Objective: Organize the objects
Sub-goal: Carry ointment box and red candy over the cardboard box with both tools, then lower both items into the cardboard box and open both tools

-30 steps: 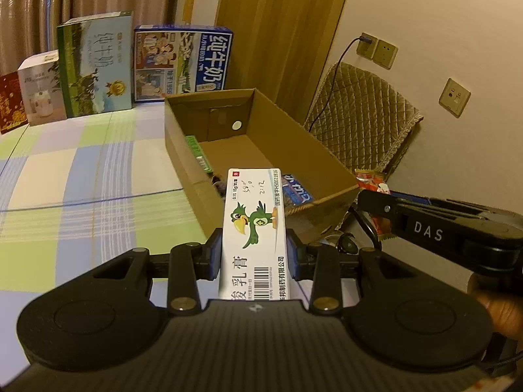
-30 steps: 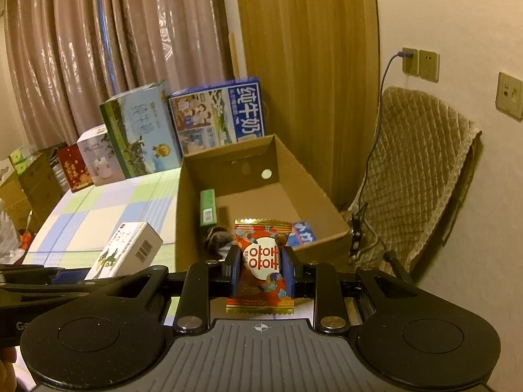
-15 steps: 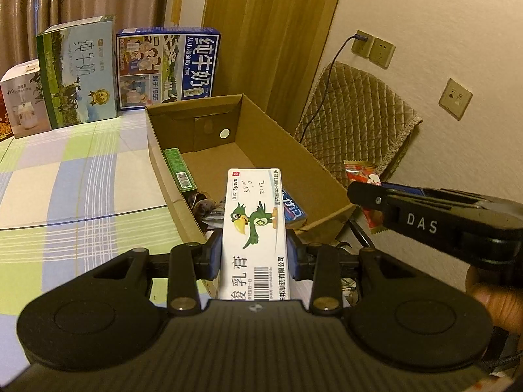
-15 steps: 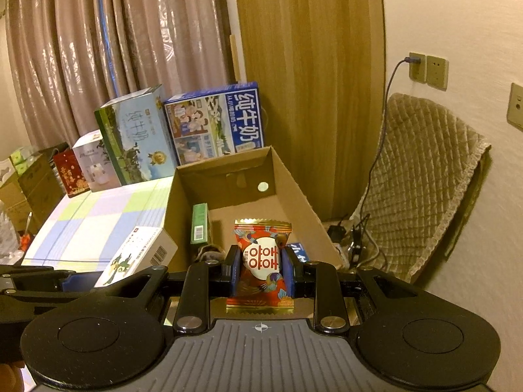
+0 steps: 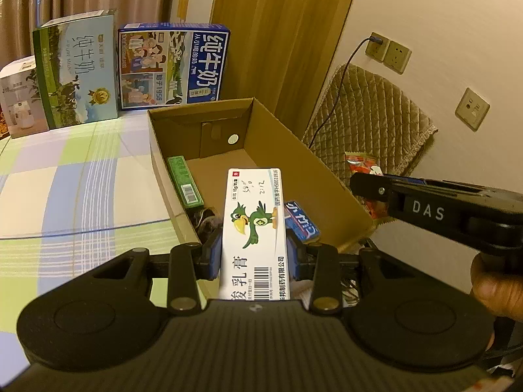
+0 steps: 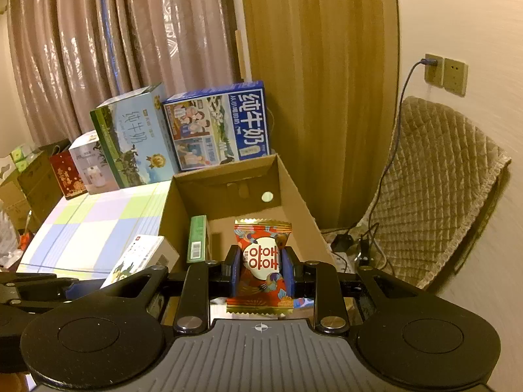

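Note:
My left gripper [image 5: 254, 251] is shut on a white ointment box [image 5: 255, 228] printed with a green bird, held above the near end of an open cardboard box [image 5: 330, 176]. My right gripper [image 6: 261, 269] is shut on a red snack packet [image 6: 261, 261], also held over the cardboard box's [image 6: 294, 183] near end. Inside the box lie a green carton [image 5: 183, 179], a blue packet [image 5: 302, 222] and something dark. The right gripper's arm [image 5: 441, 209] shows at the right of the left wrist view, and the ointment box [image 6: 140, 258] at the lower left of the right wrist view.
The box rests at the right edge of a checked cloth surface [image 5: 65, 176]. Milk cartons [image 5: 173, 65] and smaller boxes [image 5: 19, 98] line the back by the curtain. A quilted chair [image 6: 434, 196], wall sockets [image 5: 389, 52] and cables [image 6: 362, 241] lie to the right.
Both grippers have moved forward and up toward the cardboard box, still holding their items. The box now sits more centred beneath them.

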Demonstrator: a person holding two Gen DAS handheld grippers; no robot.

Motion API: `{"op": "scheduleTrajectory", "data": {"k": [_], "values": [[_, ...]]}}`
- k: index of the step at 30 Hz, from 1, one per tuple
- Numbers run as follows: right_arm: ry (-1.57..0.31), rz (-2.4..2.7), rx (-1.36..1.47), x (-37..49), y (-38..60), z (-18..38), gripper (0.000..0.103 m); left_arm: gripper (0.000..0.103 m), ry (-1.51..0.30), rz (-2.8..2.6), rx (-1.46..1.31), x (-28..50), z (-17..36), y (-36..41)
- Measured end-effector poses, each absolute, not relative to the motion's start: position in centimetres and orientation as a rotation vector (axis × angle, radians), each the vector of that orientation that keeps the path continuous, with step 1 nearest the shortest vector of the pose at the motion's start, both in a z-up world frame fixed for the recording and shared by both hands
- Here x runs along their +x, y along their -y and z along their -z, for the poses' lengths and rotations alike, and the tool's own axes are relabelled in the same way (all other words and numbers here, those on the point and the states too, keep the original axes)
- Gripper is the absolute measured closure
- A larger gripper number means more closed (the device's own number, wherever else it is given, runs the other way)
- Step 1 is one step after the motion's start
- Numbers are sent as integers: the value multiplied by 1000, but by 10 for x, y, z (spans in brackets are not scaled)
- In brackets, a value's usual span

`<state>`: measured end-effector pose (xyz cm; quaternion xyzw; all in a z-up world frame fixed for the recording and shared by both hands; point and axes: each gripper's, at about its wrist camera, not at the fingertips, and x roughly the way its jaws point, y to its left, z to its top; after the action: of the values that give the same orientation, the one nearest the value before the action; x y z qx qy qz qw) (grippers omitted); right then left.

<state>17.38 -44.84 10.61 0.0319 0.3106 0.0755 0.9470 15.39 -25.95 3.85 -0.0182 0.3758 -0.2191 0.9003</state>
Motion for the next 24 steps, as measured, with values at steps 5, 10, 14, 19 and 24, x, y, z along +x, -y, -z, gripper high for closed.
{"op": "scheduleTrajectory", "data": {"k": [5,10,14,19,24], "values": [[-640,-157,59,191,450,-105,79,70,-781,446,-50,177,-40,258],[-661,-162,72,206,451,-99,79,70,-788,446,-53,196,-39,263],[-668,-156,78,215,454,-96,79,70,-791,447,-53,205,-36,268],[-671,-145,87,220,458,-93,79,70,-786,450,-49,211,-33,276],[-672,-138,87,221,460,-93,79,72,-786,454,-45,215,-29,281]]}}
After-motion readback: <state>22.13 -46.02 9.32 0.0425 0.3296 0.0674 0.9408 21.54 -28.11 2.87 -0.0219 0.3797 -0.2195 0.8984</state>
